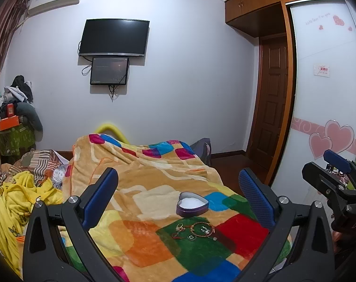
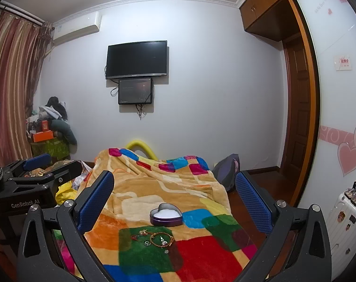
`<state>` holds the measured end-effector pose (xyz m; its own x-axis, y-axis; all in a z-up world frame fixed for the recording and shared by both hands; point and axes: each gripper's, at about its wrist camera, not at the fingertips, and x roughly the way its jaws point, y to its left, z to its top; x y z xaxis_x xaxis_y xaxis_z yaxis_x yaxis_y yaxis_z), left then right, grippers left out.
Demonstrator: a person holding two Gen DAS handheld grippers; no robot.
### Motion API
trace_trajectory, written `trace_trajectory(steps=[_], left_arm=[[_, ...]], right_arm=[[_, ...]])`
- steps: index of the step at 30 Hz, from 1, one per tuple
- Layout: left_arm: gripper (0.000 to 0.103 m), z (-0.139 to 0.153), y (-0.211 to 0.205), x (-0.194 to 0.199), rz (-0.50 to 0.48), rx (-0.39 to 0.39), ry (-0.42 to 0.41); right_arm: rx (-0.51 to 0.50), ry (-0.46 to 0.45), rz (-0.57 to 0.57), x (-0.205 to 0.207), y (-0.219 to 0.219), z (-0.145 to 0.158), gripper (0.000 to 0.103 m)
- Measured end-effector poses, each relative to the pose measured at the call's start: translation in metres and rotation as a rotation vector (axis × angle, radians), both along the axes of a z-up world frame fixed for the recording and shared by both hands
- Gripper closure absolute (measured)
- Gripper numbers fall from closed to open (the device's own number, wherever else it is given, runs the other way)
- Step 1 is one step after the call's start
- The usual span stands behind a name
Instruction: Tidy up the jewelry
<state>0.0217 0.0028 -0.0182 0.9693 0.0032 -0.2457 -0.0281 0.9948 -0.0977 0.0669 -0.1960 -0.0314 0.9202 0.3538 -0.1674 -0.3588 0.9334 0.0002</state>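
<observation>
A purple heart-shaped tin (image 1: 193, 204) with white filling stands open on the colourful blanket (image 1: 140, 239); it also shows in the right wrist view (image 2: 166, 215). In front of it lies a small pile of jewelry: a gold-and-red bracelet (image 1: 202, 229), rings (image 1: 180, 227) and small pieces on the green patch. The bracelet (image 2: 161, 238) and rings (image 2: 146, 242) show in the right wrist view too. My left gripper (image 1: 178, 199) is open and empty, above and short of the jewelry. My right gripper (image 2: 174, 202) is open and empty likewise.
The blanket covers a bed. Yellow clothes (image 1: 20, 202) lie at the left. A wardrobe with heart stickers (image 1: 328, 117) and a white suitcase (image 2: 344, 221) stand at the right. A wall TV (image 1: 113, 37) hangs ahead. Each gripper sees the other at its frame edge.
</observation>
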Motion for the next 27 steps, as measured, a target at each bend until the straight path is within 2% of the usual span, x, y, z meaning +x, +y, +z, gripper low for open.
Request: trace_trajectory(steps=[27], left_arm=[[0.0,-0.003,-0.0038,0.0077,0.004,0.01,0.01]], right_arm=[[-0.005,0.027,-0.003,0.0063,-0.0013,-0.0046,0.0]])
